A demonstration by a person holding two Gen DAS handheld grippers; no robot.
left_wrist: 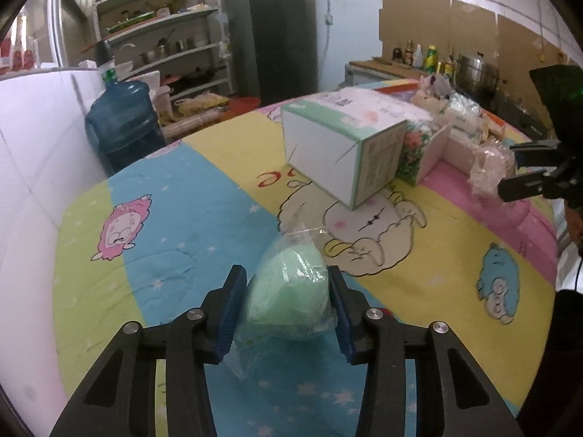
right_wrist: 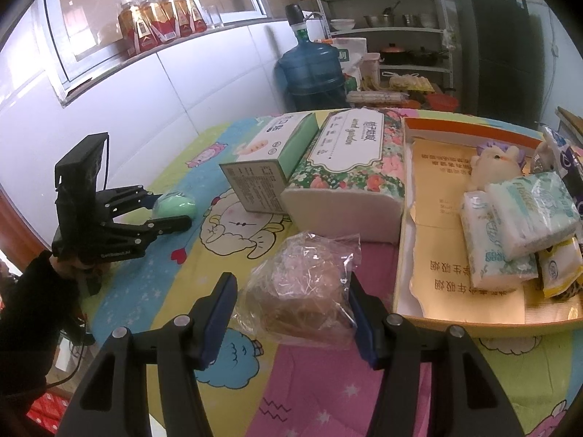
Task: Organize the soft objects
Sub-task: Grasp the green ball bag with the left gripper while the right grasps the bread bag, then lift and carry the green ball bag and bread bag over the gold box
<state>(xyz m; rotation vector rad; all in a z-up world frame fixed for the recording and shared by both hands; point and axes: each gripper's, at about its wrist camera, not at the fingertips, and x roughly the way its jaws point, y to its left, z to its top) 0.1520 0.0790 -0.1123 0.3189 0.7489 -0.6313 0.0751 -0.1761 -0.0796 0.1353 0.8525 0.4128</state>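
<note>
Now your left gripper [left_wrist: 286, 309] has its pads pressed on the green sponge in its clear bag [left_wrist: 289, 291], low over the cartoon bedsheet [left_wrist: 182, 218]. Your right gripper [right_wrist: 291, 313] clasps the bagged brown sponge [right_wrist: 302, 284], just beside the orange-rimmed tray [right_wrist: 473, 322].

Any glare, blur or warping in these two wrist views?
Left wrist: heavy fisheye bending, dark corners; green sponge in its bag fairly sharp, shelves behind soft. Right wrist: same warping; bright window washed out; crinkled bag glints, so its brownish contents are unclear.
</note>
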